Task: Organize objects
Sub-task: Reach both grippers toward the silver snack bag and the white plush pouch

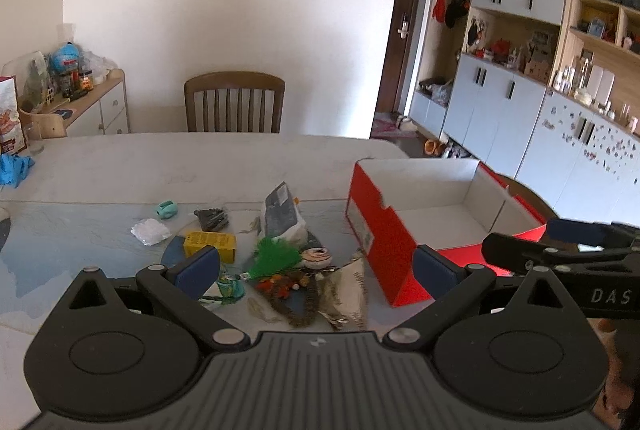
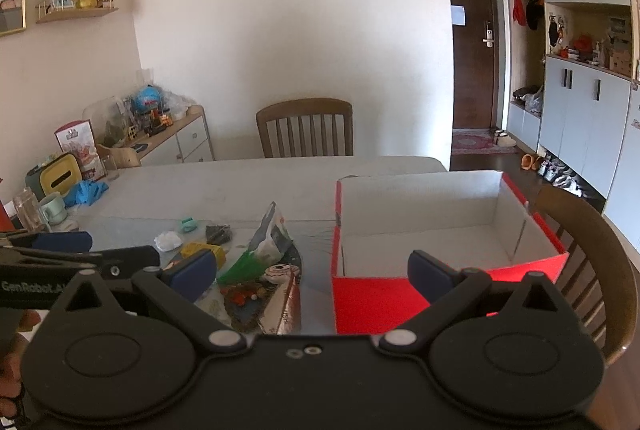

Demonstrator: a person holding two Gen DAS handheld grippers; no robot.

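Note:
A heap of small items lies on the pale table: a yellow box, a green feathery tassel, a grey snack bag, a silver foil pouch, a mint clip, a white packet. An open red shoebox with a white inside stands to their right. My left gripper hovers open above the heap, holding nothing. My right gripper is open over the box's near left corner, holding nothing. The same yellow box and tassel show in the right wrist view.
A wooden chair stands at the table's far side, another chair to the right of the box. Blue gloves, a mug and a tissue box sit at the table's left end. A sideboard stands by the wall.

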